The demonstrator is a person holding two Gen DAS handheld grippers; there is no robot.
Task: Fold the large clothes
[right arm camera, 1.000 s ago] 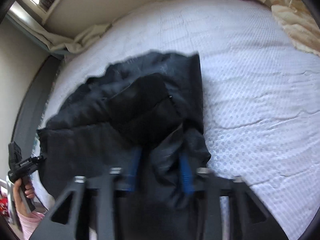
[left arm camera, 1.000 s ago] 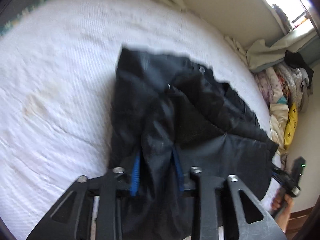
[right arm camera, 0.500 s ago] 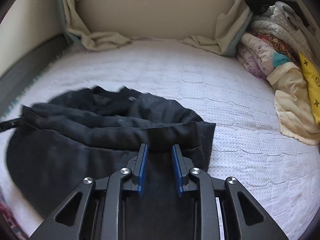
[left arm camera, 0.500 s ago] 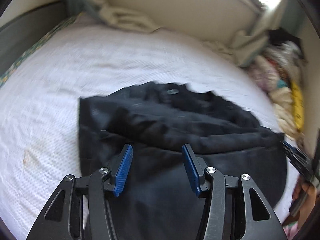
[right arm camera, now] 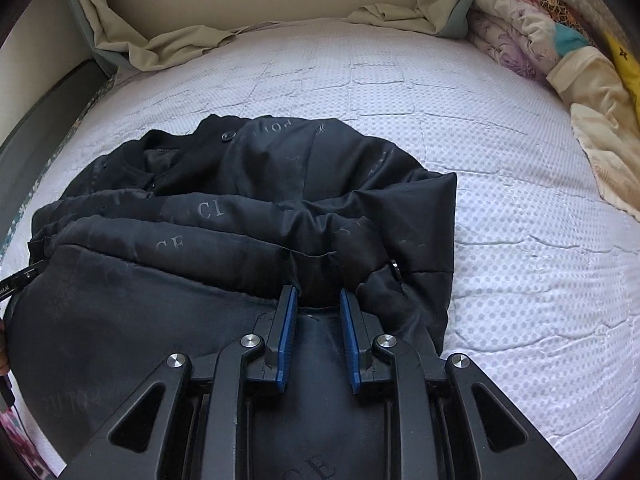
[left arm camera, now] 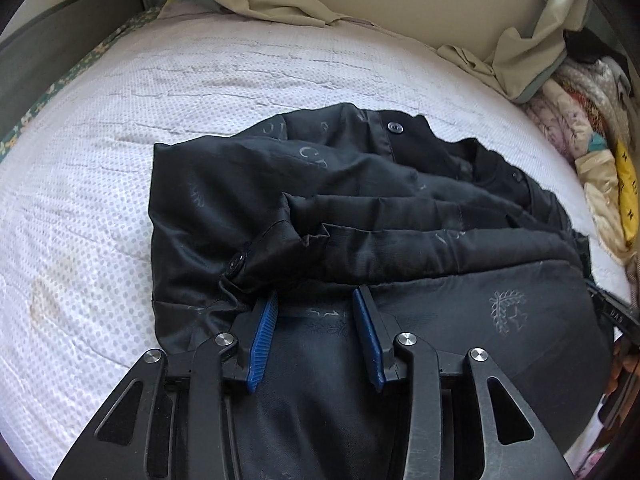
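A black jacket (left arm camera: 360, 216) lies crumpled on the white bed (left arm camera: 100, 184), spread right under and ahead of both tongs. The left tongs (left arm camera: 316, 300) stand apart and are closing, bare lining fabric between the blue pads, which press on nothing. The right tongs (right arm camera: 318, 294) are closing too, a narrow gap left, with a fold of the jacket at their tips.

Black hand-held gripper (left arm camera: 316, 304) linkages, blue ribbed pads (left arm camera: 264, 332), silver screws (left arm camera: 224, 339).
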